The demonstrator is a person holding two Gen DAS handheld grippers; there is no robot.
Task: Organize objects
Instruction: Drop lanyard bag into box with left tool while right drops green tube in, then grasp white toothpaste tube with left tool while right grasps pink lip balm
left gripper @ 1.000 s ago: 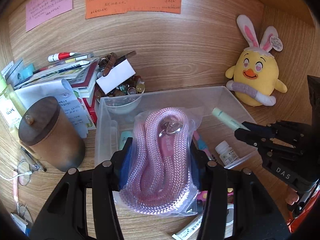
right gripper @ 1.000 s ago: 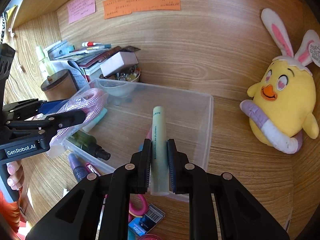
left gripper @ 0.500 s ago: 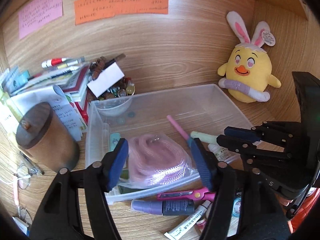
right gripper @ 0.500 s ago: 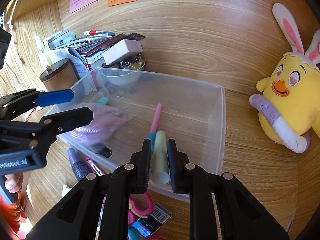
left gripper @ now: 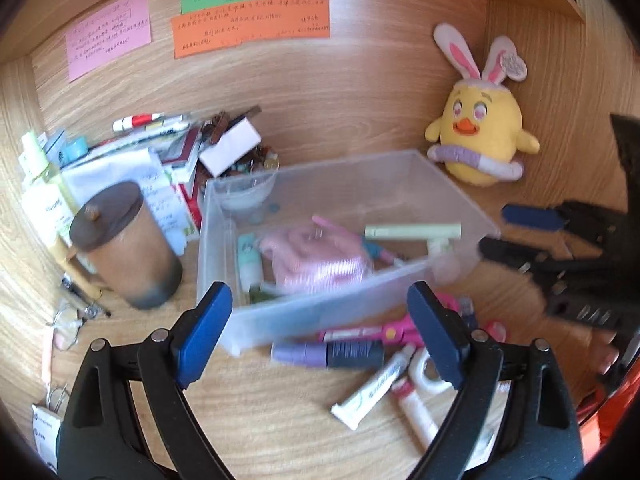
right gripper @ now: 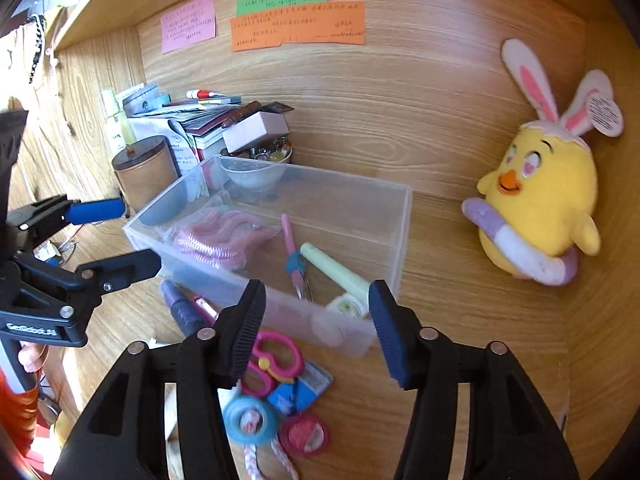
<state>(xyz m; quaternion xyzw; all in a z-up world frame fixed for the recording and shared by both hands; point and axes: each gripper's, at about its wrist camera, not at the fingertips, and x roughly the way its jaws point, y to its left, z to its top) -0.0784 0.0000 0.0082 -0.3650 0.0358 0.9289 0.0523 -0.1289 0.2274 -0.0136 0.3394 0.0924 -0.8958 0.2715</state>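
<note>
Looking from left wrist: left gripper (left gripper: pixel 320 328) spread wide, gripping nothing, just short of clear bin (left gripper: pixel 452 196); bagged pink rope (left gripper: pixel 320 258) and pale green tube (left gripper: pixel 412 231) lying inside. From right wrist: right gripper (right gripper: pixel 318 320) parted, empty, over bin's near rim beside tube.

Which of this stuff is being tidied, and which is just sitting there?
Being tidied: clear bin, pink cord, green tube, pink pen, purple marker, pink scissors.

Just sitting: plush chick, brown canister, sticky notes, book pile.
</note>
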